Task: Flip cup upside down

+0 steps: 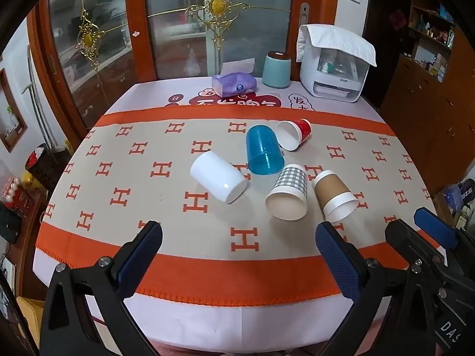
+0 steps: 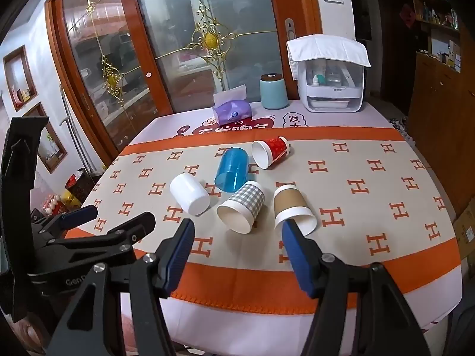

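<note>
Cups all lie on their sides mid-table, both grippers, left (image 1: pixel 239 253) and right (image 2: pixel 237 250), gaping wide and empty; nearest the right one is the brown cup (image 2: pixel 292 209), so probably pinch its sleeve, not the rim, then rotate mouth-down.

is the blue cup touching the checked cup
Cannot tell. In the right wrist view the blue cup meets the checked cup with no visible gap, but one may simply overlap the other; the left wrist view is no clearer.
</note>
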`<action>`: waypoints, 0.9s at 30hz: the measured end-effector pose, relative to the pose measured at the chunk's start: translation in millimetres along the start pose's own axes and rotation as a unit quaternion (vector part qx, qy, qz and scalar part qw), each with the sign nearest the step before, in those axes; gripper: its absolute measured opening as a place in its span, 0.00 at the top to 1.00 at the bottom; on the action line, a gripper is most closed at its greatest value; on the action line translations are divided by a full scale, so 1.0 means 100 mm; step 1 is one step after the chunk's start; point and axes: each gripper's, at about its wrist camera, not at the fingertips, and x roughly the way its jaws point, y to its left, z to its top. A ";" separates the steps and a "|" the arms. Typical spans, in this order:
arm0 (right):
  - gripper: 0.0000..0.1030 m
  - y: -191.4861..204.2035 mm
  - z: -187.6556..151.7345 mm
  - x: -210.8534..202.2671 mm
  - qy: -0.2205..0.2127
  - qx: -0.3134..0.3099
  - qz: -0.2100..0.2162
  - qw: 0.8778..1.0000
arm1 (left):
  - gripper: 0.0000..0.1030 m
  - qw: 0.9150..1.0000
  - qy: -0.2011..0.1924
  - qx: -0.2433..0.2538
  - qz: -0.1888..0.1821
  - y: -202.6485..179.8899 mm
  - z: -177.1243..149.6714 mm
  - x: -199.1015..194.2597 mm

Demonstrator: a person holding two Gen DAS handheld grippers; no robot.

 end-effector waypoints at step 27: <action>0.40 -0.03 -0.02 0.06 -0.001 0.009 0.004 1.000 | 0.06 1.000 0.003 -0.003 -0.029 -0.01 -0.01 0.02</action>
